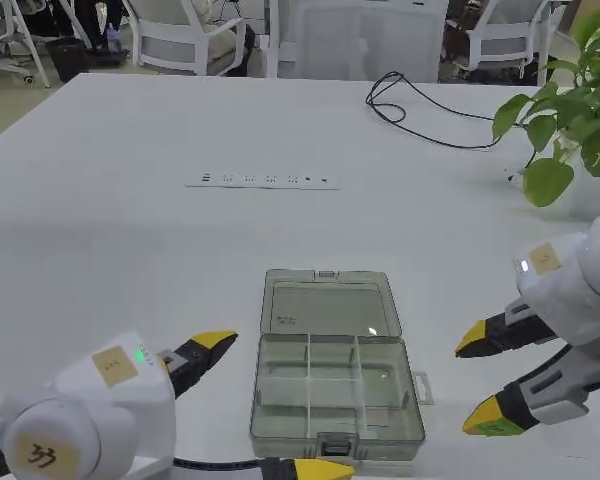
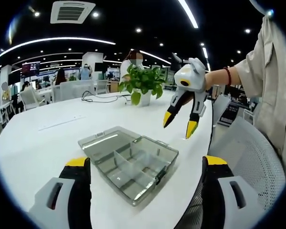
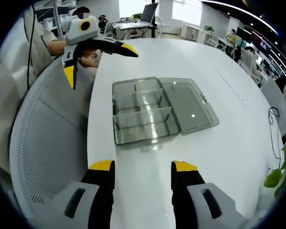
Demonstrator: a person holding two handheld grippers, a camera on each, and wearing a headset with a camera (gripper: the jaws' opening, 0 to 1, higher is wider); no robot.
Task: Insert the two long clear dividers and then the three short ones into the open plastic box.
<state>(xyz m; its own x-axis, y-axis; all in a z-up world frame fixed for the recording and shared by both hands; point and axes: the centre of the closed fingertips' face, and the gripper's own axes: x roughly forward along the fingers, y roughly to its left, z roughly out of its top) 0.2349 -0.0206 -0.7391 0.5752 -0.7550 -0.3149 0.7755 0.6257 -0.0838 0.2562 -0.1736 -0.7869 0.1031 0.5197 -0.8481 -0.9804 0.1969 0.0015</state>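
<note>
Clear box (image 1: 337, 428) sits lower middle, lid (image 1: 327, 303) flat toward the top (dividers (image 1: 309, 375) inside); left gripper (image 1: 267, 405) and right gripper (image 1: 480, 383) spread apart.

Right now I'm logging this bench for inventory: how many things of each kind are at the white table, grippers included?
Clear plastic box: 1
Socket strip: 1
Black cable: 1
Potted plant: 1
Grippers (left gripper, right gripper): 2
Total: 6
</note>
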